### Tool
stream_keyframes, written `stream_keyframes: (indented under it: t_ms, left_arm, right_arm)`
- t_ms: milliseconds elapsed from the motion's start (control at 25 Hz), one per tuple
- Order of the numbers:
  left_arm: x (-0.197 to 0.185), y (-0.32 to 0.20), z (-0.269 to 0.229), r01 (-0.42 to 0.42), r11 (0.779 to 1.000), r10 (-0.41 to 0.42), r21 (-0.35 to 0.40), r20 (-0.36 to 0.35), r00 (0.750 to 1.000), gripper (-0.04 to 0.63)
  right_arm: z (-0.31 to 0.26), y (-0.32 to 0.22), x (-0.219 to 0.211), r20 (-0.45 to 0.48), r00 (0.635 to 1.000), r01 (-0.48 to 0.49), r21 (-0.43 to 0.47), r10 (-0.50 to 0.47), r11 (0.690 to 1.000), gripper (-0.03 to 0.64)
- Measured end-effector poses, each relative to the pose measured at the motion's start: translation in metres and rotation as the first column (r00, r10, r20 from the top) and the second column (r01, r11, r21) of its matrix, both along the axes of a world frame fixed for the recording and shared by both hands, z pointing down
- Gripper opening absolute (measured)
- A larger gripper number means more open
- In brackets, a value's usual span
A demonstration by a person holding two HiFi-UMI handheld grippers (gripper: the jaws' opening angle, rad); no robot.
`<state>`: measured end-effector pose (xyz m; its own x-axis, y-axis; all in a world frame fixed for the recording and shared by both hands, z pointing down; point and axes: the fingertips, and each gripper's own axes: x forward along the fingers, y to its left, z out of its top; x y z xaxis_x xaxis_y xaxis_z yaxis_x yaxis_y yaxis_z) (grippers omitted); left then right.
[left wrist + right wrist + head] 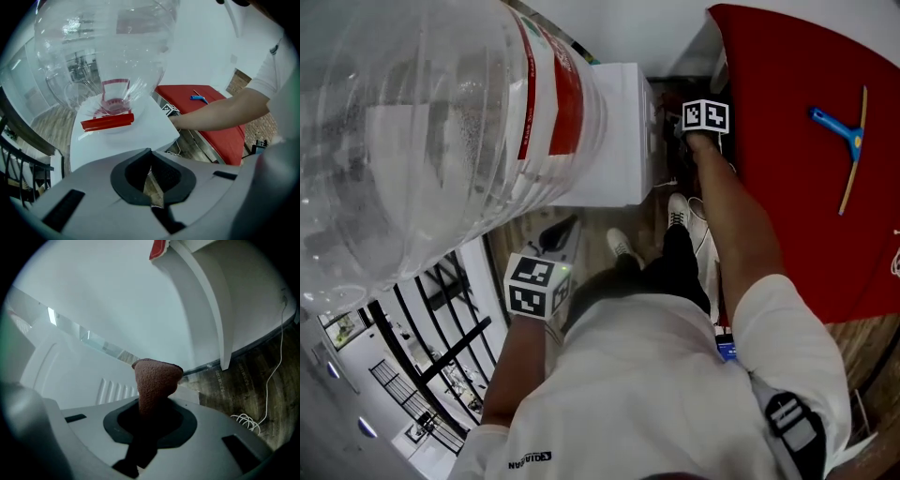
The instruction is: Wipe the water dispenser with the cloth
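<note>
Now | right gripper [152,397] clamps cloth [156,377] at 1 o'clock by water dispenser [614,131] | left gripper [151,177] empty, jaws closed | tip: likely press cloth flat, steady overlapping strokes

**White dispenser, rust-brown cloth, red tabletop**

Your cloth [153,380] is a rust-brown knit at the centre of the right gripper view. The water dispenser [614,141] is plain white. Its bottle [412,122], upper left in your head view, is clear with a red-and-white label band. At upper right the tabletop [787,206] is solid red, and the squeegee [855,141] has a blue handle and a tan blade. Your left gripper [151,159] and right gripper [151,411] are grey with black pads. The marker cubes [536,286] carry black-and-white squares. The floor [253,385] shows brown wood grain. Your shirt [656,375] is white and your trousers [675,267] are black.
</note>
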<state>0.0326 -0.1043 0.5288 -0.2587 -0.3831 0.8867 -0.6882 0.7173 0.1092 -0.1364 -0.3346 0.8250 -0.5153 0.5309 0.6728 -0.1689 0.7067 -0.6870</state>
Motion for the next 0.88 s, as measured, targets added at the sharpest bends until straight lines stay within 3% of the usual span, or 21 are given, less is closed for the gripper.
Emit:
stream_keyframes:
  t_ms: [440, 880]
  left_arm:
    - [0.001, 0.000, -0.010, -0.050, 0.997, 0.047, 0.062, 0.057, 0.997, -0.011]
    - [0.013, 0.028, -0.016, -0.099, 0.984, 0.089, 0.145, 0.075, 0.993, -0.011]
  right_arm:
    - [-0.066, 0.002, 0.040, 0.117, 0.993, 0.004, 0.058, -0.011, 0.998, 0.057]
    - [-0.113, 0.007, 0.115, 0.165, 0.984, -0.084, 0.113, 0.065, 0.990, 0.057]
